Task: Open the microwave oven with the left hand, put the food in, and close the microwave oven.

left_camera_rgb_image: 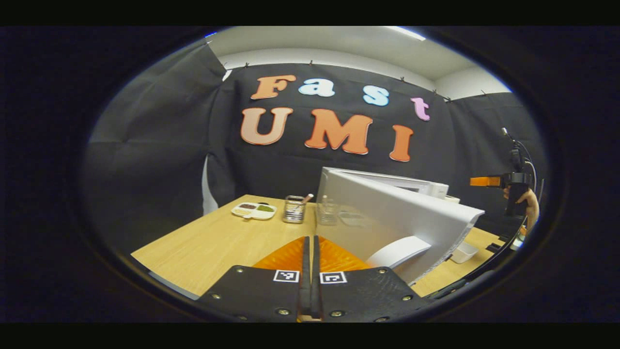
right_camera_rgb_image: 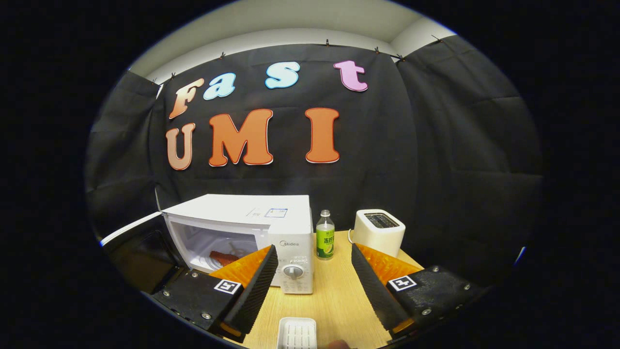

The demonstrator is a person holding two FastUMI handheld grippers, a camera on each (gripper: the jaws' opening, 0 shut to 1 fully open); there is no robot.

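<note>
the left gripper (left_camera_rgb_image: pixel 310 242) had its jaws together with nothing between them, just beside the open door (left_camera_rgb_image: pixel 387 218) of the one microwave (right_camera_rgb_image: pixel 271 228); the curved handle (left_camera_rgb_image: pixel 399 251) sat close to its right. the right gripper (right_camera_rgb_image: pixel 312 271) had its jaws wide apart and empty over the table (right_camera_rgb_image: pixel 334 300).

the right gripper view gave the microwave's open cavity with reddish food (right_camera_rgb_image: pixel 224 257) lying inside, one dial (right_camera_rgb_image: pixel 292 271), one green-labelled bottle (right_camera_rgb_image: pixel 325 236), one toaster (right_camera_rgb_image: pixel 379 231) and one white tray (right_camera_rgb_image: pixel 297 333) at the near edge. the word "midea" could be read on the microwave's panel.

the left gripper view gave one divided dish (left_camera_rgb_image: pixel 254 210), two glass cups (left_camera_rgb_image: pixel 293 209) on the table's far part, a small white tub (left_camera_rgb_image: pixel 464 252) past the door, and, farther off at the right, a hand (left_camera_rgb_image: pixel 528 206) holding the other gripper.
</note>
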